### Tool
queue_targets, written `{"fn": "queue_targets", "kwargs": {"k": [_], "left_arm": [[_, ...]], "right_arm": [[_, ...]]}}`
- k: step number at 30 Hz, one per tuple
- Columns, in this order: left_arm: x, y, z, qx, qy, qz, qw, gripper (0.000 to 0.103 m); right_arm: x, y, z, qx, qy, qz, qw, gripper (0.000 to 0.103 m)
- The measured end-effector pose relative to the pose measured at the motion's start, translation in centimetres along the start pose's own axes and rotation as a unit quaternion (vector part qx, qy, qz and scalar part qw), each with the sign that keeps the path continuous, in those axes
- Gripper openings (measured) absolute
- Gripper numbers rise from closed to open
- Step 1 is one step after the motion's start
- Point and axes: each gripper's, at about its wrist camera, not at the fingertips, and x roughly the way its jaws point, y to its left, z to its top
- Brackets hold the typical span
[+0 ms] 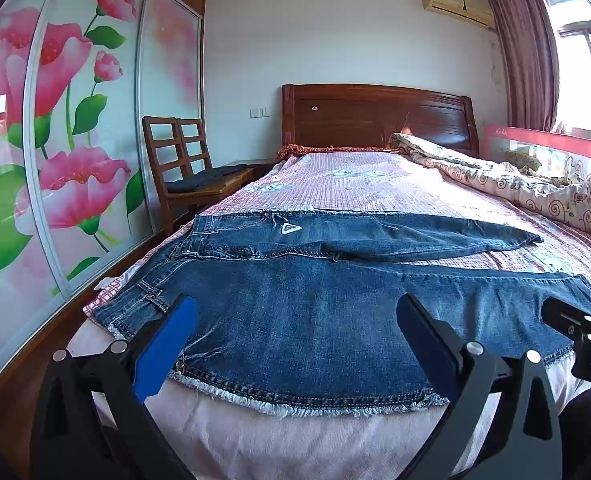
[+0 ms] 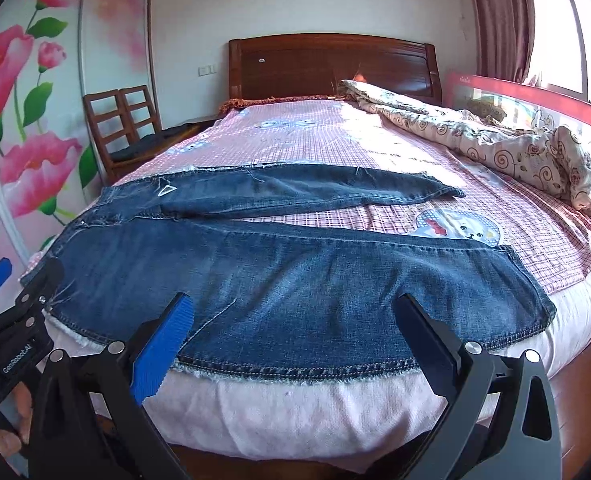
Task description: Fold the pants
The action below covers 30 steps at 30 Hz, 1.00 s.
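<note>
Left wrist view: jeans (image 1: 295,304) are spread flat on the bed (image 1: 335,184) for folding; left gripper (image 1: 295,332) and right gripper (image 2: 291,332) are held wide-jawed, empty, at the near hem.

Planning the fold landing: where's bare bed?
Free: pink checked sheet between the blue denim jeans and the dark wooden headboard; a wedge between the legs. Crowded: the crumpled floral quilt along the window side.

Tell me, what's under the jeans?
The jeans lie on a pink checked sheet over the bed's pale mattress. Whatever print the sheet has beneath the denim is covered.
</note>
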Motion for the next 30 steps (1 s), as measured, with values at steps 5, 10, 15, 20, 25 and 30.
{"fn": "queue_targets", "kwargs": {"k": [5, 10, 15, 20, 25, 30], "left_arm": [[0.06, 0.14, 0.17, -0.002, 0.0, 0.001, 1.0, 0.1], [0.11, 0.07, 0.25, -0.001, -0.001, 0.002, 1.0, 0.1], [0.26, 0.1, 0.28, -0.001, 0.001, 0.002, 1.0, 0.1], [0.2, 0.09, 0.15, 0.0, 0.001, 0.001, 1.0, 0.1], [0.2, 0.15, 0.1, 0.0, 0.003, 0.001, 1.0, 0.1], [0.59, 0.12, -0.02, 0.001, 0.009, 0.003, 1.0, 0.1]], "right_arm": [[-0.19, 0.26, -0.09, 0.005, 0.001, 0.015, 1.0, 0.1], [-0.35, 0.4, -0.04, 0.004, 0.003, 0.02, 1.0, 0.1], [-0.3, 0.29, 0.03, 0.004, 0.006, 0.018, 1.0, 0.1], [-0.27, 0.24, -0.02, 0.005, 0.005, 0.019, 1.0, 0.1], [-0.2, 0.25, -0.03, 0.005, 0.007, 0.018, 1.0, 0.1], [0.15, -0.07, 0.02, 0.009, 0.014, 0.02, 1.0, 0.1]]}}
